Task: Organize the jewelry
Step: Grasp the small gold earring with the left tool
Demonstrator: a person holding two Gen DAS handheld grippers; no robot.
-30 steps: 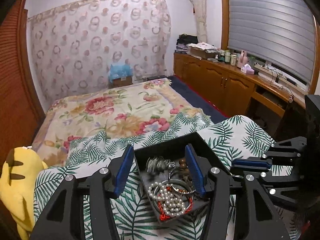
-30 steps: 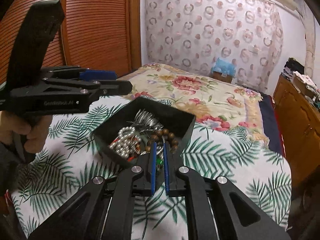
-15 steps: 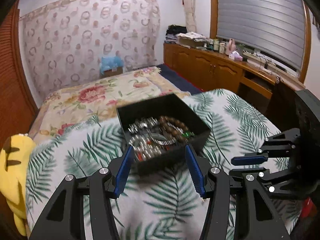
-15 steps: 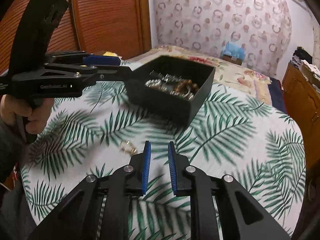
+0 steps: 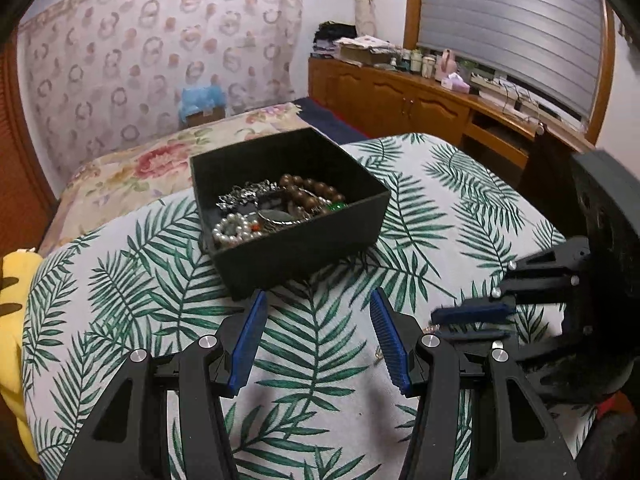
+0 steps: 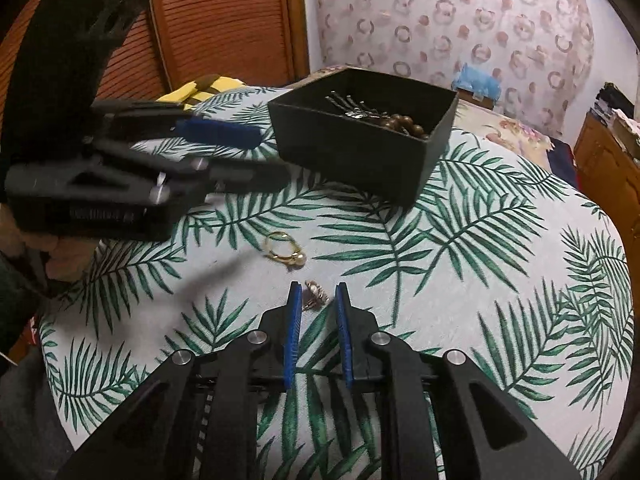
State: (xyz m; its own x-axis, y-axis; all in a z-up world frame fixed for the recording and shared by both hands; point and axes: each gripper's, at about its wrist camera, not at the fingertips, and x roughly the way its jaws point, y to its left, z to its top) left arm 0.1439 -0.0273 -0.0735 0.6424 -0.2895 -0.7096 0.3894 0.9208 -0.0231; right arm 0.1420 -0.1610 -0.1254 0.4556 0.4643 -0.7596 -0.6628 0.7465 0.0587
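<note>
A black open box (image 5: 304, 236) (image 6: 360, 156) holds pearl, brown bead and silver jewelry on a leaf-print cloth. My left gripper (image 5: 318, 300) is open and empty, just in front of the box. My right gripper (image 6: 318, 292) is open, its fingertips on either side of a small gold earring (image 6: 315, 295) lying on the cloth. A gold ring-shaped piece with a pearl (image 6: 285, 250) lies a little beyond it. The right gripper shows blurred in the left wrist view (image 5: 472, 320); the left gripper shows blurred in the right wrist view (image 6: 224, 148).
The leaf-print cloth (image 5: 420, 208) covers a rounded surface beside a floral bed (image 5: 152, 160). A yellow plush toy (image 5: 12, 288) lies at the left edge. A wooden cabinet (image 5: 400, 100) runs along the right wall. A wooden slatted door (image 6: 224, 20) stands behind.
Both grippers have pulled back from the box. The right gripper has opened wider and lowered around the gold earring. The left gripper stays open.
</note>
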